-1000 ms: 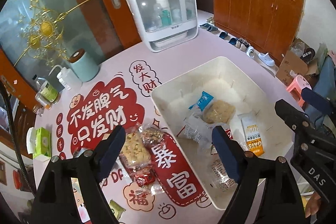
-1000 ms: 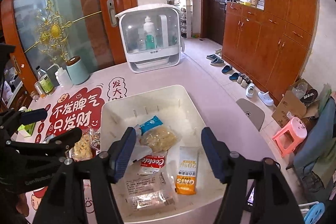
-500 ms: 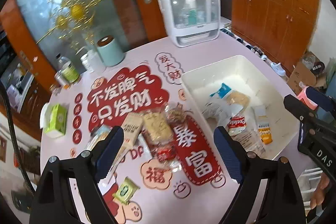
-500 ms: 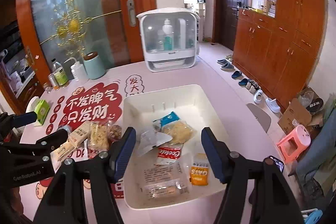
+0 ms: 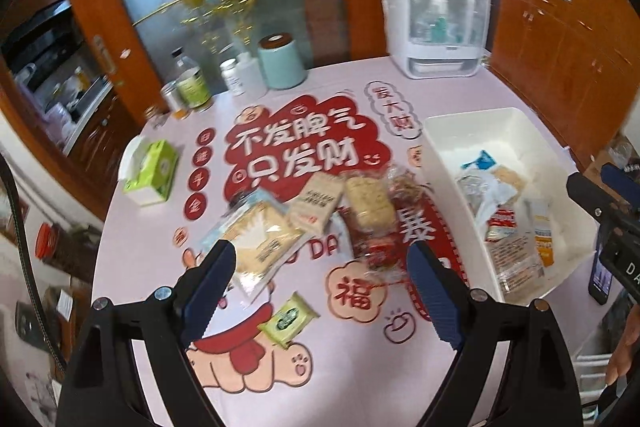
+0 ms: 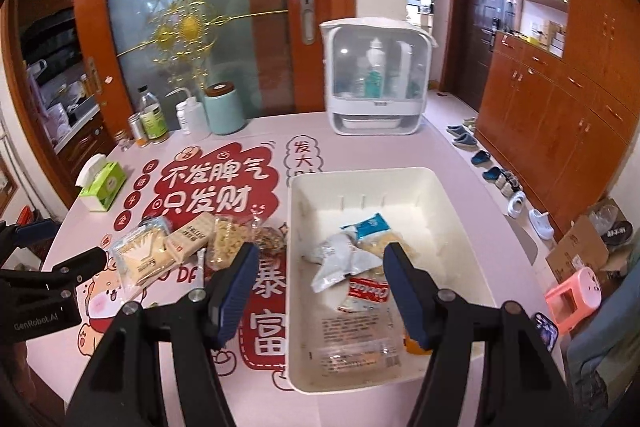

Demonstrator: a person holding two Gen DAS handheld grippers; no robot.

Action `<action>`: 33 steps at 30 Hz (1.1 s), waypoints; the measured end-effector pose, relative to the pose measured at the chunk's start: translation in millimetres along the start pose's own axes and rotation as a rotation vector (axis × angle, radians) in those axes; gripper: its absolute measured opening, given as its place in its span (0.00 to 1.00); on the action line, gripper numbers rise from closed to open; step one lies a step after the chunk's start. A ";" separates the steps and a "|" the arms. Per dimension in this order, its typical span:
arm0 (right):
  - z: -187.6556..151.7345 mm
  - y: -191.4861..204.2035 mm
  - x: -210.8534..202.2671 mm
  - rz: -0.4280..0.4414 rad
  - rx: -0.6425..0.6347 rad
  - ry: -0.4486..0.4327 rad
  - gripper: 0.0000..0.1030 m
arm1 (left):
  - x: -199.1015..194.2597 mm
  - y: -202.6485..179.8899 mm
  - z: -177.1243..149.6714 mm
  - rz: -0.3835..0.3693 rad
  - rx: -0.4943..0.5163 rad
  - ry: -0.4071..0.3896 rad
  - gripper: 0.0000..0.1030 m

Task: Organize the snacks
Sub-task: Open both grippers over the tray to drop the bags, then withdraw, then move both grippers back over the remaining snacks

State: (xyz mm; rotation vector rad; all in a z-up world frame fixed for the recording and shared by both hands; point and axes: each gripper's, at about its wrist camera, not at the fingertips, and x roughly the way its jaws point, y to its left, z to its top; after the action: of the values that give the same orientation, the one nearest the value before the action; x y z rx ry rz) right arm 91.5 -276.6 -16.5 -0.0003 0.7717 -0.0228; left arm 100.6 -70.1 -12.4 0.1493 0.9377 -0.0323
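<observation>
A white bin (image 6: 296,267) (image 5: 440,171) stands on the pink table and holds several snack packets, among them a red-and-white one (image 6: 368,293) and a blue one (image 6: 370,225). Left of the bin lies a loose pile of snacks: a large cracker bag (image 5: 260,239) (image 6: 140,259), a tan packet (image 5: 318,203), a clear bag of yellow pieces (image 5: 368,203) and a small green packet (image 5: 288,319). My left gripper (image 5: 320,295) hangs open above the pile, nothing between its fingers. My right gripper (image 6: 320,291) hovers open and empty over the bin's left wall.
At the table's far edge stand a white cabinet with bottles (image 6: 376,83), a mint canister (image 6: 224,109), and bottles and cans (image 6: 150,123). A green tissue box (image 6: 102,183) lies at the left. Past the table's right edge are shoes (image 6: 480,159), a pink stool (image 6: 576,291) and wooden cupboards.
Both grippers have drawn back and swung left. The left wrist view has shifted from the bin to the snack pile on the table. Both stay open and empty.
</observation>
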 end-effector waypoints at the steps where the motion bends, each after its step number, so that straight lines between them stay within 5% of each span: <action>1: 0.3 2.6 0.5 0.004 -0.004 0.001 0.63 | 0.9 3.8 -1.3 0.004 -0.008 0.003 0.84; 19: 14.7 61.8 31.0 0.044 -0.074 0.040 0.63 | 33.5 63.1 0.4 0.035 -0.075 0.036 0.84; 33: 6.7 100.8 83.4 0.080 -0.084 0.161 0.63 | 81.3 106.4 -5.3 0.029 -0.095 0.108 0.84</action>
State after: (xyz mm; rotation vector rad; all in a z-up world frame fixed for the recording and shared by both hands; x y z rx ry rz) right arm 158.0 -177.7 -70.8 -0.0483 0.9325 0.0867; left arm 154.3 38.9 -68.8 0.0772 1.0430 0.0475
